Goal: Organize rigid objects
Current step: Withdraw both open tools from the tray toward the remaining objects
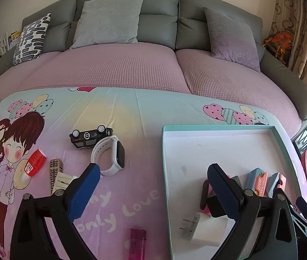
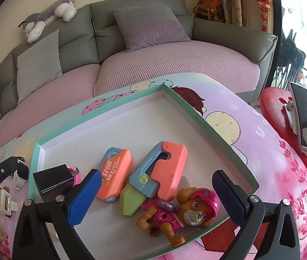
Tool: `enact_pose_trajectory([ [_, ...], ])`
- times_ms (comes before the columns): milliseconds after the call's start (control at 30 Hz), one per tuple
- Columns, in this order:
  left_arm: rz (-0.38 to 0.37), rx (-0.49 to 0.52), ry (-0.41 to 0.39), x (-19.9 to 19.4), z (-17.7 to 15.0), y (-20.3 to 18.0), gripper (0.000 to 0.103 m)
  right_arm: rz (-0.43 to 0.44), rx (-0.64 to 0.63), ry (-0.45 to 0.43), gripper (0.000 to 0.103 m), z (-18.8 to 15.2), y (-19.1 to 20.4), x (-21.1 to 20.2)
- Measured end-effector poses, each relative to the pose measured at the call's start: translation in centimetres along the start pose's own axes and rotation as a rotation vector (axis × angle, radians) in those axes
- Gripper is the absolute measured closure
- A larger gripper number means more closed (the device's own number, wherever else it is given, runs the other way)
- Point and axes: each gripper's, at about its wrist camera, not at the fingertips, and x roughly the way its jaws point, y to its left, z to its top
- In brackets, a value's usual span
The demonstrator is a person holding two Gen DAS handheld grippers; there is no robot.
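**Reach next for the loose pieces on the cloth**

While both grippers hang empty, jaws wide apart, left gripper (image 1: 153,173) should square over the white watch (image 1: 110,155) beside the toy car (image 1: 90,137), then carry it into the tray (image 1: 218,127).

The right claw (image 2: 156,178) is held wide open over the shallow tray (image 2: 207,117), nothing gripped between its blue pads. Two orange-and-blue toy knives (image 2: 164,171) are seen lying side by side in the tray, a pup figure (image 2: 179,210) (pink helmet) just beside them.
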Motion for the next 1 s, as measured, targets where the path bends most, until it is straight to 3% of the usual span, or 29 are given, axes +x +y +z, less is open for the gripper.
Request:
enact_pose_trajectory([
  [333, 0.039, -0.001, 0.0, -0.1, -0.1, 0.8, 0.004, 0.026, 0.008, -0.004, 0.0, 0.1, -0.3, -0.5],
  [433, 0.053, -0.002, -0.005, -0.9, 0.0, 1.5, 0.004, 0.038, 0.006, -0.05, 0.0, 0.7, -0.3, -2.0],
  [533, 0.079, -0.002, -0.013, -1.9, 0.2, 2.3, 0.004, 0.104, -0.008, -0.088, 0.0, 1.0, 0.5, -3.3],
  [1000, 0.184, -0.084, -0.033, -5.0, -0.6, 9.4, 0.004, 0.324, -0.278, -0.004, 0.0, -1.4, 11.3, -3.7],
])
